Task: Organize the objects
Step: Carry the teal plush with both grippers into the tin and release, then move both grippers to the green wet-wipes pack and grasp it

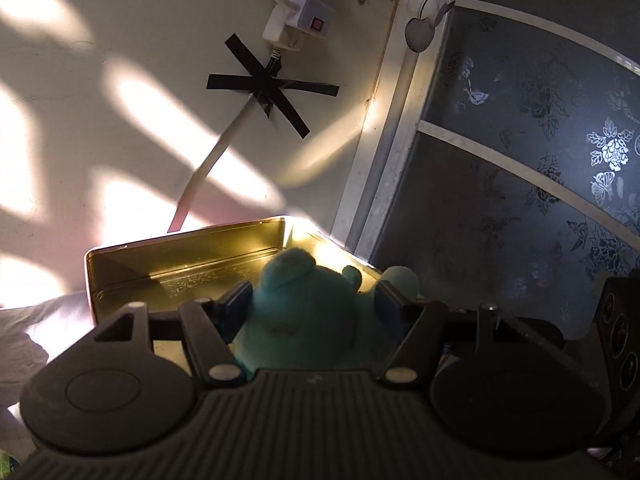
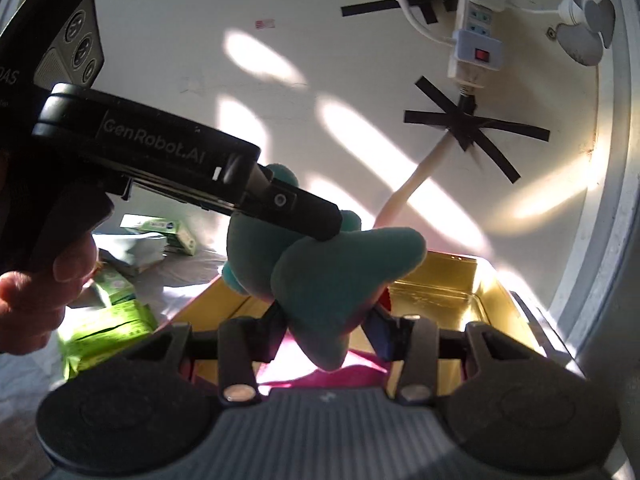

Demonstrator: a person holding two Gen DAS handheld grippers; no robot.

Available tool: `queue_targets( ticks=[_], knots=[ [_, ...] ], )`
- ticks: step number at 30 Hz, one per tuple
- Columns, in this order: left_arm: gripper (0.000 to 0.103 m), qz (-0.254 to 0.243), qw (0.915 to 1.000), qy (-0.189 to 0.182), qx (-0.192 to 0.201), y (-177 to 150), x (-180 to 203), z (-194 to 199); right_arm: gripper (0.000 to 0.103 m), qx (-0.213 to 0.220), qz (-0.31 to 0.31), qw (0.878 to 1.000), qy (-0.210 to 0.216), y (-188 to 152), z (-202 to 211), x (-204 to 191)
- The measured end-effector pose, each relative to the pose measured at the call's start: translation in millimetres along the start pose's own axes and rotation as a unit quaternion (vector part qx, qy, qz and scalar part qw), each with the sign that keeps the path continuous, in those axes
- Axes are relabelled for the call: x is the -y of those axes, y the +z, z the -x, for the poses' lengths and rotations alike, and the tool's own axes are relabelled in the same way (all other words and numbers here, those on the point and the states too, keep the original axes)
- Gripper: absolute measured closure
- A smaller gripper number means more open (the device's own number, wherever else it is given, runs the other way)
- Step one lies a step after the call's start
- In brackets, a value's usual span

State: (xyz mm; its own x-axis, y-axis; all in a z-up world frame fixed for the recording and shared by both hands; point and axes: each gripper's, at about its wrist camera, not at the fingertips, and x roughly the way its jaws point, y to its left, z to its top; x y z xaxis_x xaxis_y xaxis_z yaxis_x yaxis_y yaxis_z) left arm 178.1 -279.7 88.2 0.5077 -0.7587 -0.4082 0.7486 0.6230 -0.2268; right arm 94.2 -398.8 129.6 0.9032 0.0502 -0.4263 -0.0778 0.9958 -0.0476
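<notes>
Left wrist view: a cream wall (image 1: 120,80) streaked with patches of sunlight fills the background, meeting a white frame and a dark panel with a silver floral pattern (image 1: 540,152) on the right. A white power strip (image 1: 298,12) hangs on the wall, its cable (image 1: 216,152) pinned under crossed strips of black tape (image 1: 272,88). A small white fan (image 1: 424,20) sits by the frame. Below, pale cloth (image 1: 36,320) covers the surface, which cannot be identified. An open gold tin (image 1: 180,268) rests on it, its inside empty as far as shown. The left gripper (image 1: 310,304) is closed on a teal plush toy (image 1: 296,312), held above the near edge of the tin, blue pads pressing on both sides. The toy is fuzzy, rounded, with small bumps on top.

Right wrist view: the same wall, power strip (image 2: 476,32), tape cross (image 2: 472,128) and fan (image 2: 584,32) appear. The left gripper (image 2: 328,220), black and lettered, held by a hand (image 2: 40,292), crosses from the left and blocks part of the toy. Green packets (image 2: 108,320) and a small box (image 2: 160,228) lie on the cloth at left. The right gripper (image 2: 326,332) clamps a lobe of the teal plush toy (image 2: 340,280), above the gold tin (image 2: 440,292). Something magenta (image 2: 320,368) lies beneath.
</notes>
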Motion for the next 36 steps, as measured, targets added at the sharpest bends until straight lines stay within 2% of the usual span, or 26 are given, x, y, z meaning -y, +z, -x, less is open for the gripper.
queue_targets(
  ticks=[4,5,6,10,17,22,28,36],
  knots=[
    [0.034,0.006,0.9996,0.02,-0.018,1.8,-1.4,-40.7,0.059,-0.031,-0.028,0.998,-0.039,-8.1,-33.2,31.7],
    [0.034,0.008,0.9994,0.026,-0.023,0.8,-2.6,-45.5,0.057,-0.033,-0.036,0.998,-0.05,-10.9,-39.2,37.4],
    [0.034,0.012,0.9988,0.036,-0.03,-0.1,-4.8,-51.0,0.05,-0.033,-0.048,0.997,-0.056,-12.9,-42.0,41.9],
    [0.034,0.02,0.9971,0.061,-0.041,-4.2,-10.9,-48.7,0.046,-0.018,-0.094,0.994,-0.052,-21.5,-35.4,53.8],
    [0.034,-0.019,0.9901,0.134,-0.036,-14.7,7.5,-2.9,0.046,0.015,-0.127,0.991,-0.041,-27.7,6.6,35.4],
    [0.034,-0.057,0.9774,0.2,-0.04,-34.3,22.0,32.1,0.046,0.035,-0.144,0.988,-0.037,-30.3,38.7,10.5],
    [0.033,-0.058,0.9698,0.233,-0.046,-62.4,16.9,75.5,0.045,0.038,-0.161,0.986,-0.016,-37.5,61.8,-19.8],
    [0.033,-0.039,0.9589,0.275,-0.056,-97.7,-7.9,113.3,0.045,0.013,-0.153,0.988,0.008,-45.9,66.5,-60.6]
  ],
)
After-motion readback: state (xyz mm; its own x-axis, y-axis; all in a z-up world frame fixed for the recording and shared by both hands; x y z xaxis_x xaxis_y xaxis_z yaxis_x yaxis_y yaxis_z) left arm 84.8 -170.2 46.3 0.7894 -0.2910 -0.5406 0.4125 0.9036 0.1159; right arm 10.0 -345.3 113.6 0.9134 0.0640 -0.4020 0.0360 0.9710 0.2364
